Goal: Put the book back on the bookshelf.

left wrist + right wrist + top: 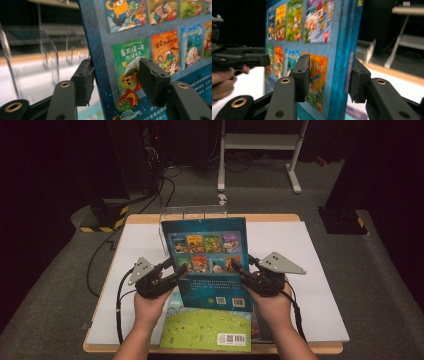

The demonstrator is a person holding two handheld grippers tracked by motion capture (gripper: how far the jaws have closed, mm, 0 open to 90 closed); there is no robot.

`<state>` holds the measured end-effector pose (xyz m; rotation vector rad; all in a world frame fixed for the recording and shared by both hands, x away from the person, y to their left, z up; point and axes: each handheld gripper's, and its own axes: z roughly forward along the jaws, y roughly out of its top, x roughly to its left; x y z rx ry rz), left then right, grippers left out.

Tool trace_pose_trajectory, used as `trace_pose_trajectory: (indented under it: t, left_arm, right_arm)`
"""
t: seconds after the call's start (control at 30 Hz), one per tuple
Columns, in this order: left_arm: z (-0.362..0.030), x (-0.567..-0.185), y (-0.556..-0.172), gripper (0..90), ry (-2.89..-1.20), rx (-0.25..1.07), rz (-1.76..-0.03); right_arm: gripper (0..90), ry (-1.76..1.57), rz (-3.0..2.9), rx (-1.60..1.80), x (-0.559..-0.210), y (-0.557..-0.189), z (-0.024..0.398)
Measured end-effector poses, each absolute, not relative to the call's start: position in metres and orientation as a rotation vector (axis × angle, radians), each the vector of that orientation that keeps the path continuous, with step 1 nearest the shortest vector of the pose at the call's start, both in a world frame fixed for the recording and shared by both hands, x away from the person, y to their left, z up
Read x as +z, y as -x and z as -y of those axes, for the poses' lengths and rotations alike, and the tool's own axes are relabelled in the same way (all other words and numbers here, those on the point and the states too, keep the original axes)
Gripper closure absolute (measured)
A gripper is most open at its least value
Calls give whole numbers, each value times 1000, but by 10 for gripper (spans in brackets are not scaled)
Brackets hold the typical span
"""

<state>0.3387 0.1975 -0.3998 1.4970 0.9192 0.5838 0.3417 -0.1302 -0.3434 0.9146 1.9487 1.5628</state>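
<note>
Dark floor and black stands surround a wooden table (280,218) topped with a white mat (310,270). We hold a blue picture book (212,262) upright above the mat, its back cover with small cover pictures facing us, one gripper on each side edge.

Our left gripper (178,269) straddles the book's left edge. In the left gripper view the book (150,57) stands between the two black jaws: one jaw lies behind the cover, the other in front of it. The front pad (152,81) appears to rest on the cover; whether the rear pad presses we cannot tell.

Our right gripper (238,268) straddles the spine edge. In the right gripper view the book (317,45) sits between the jaws, with the pads (301,76) close to both faces; a slim gap seems to remain at the spine side, so we judge the clamp not yet firm.

Just beyond the book, ahead of both grippers, stands a clear plastic rack (194,212). Below our hands a second book with a green meadow cover (207,327) lies flat on the mat.

To do this step well, we judge that both sets of jaws should pinch fully before we carry the book on, both hands should keep the same height so the cover does not twist, and the bottom edge should clear the rack's front wall before we lower it into a slot.
</note>
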Motion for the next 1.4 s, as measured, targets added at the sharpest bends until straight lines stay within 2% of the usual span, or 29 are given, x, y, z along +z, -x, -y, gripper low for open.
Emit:
trace_pose_trajectory:
  t: [0.2,0.37,0.43,0.47,0.53,0.57,0.73,0.9,0.97,1.03,1.13,1.27,1.4]
  left_arm:
    - [-193,-399,-327,510,-1479,704,-851]
    - [-198,-406,-324,509,-1457,684,-829]
    - [-198,-406,-323,510,-1458,684,-828]
    - [-199,-406,-323,510,-1457,684,-829]
    - [-200,-407,-323,512,-1454,681,-830]
    - [-200,-408,-323,512,-1450,677,-827]
    - [-203,-411,-320,511,-1433,673,-830]
    - [-217,-418,-318,530,-1426,655,-928]
    - [-227,-421,-320,531,-1433,580,-974]
    - [-235,-423,-322,530,-1473,573,-1021]
    - [-241,-423,-321,482,-1537,654,-1075]
    - [-248,-421,-316,462,-1553,702,-1093]
    - [-255,-415,-312,438,-1531,660,-1060]
  right_arm:
    - [546,-812,-1905,1609,-333,-329,127]
    - [537,-739,-1909,1597,-339,-323,124]
    - [520,-742,-1926,1593,-340,-324,124]
    - [478,-756,-1962,1581,-345,-327,124]
    - [473,-760,-1976,1573,-348,-329,124]
    - [507,-761,-1992,1573,-351,-330,125]
    - [535,-784,-2077,1557,-369,-334,130]
    - [625,-744,-2142,1598,-370,-334,132]
    - [696,-713,-2176,1609,-370,-333,129]
    - [813,-660,-2232,1619,-371,-331,122]
    - [822,-687,-2219,1530,-373,-327,104]
    - [828,-715,-2232,1588,-378,-339,92]
    - [828,-716,-2235,1570,-382,-344,66]
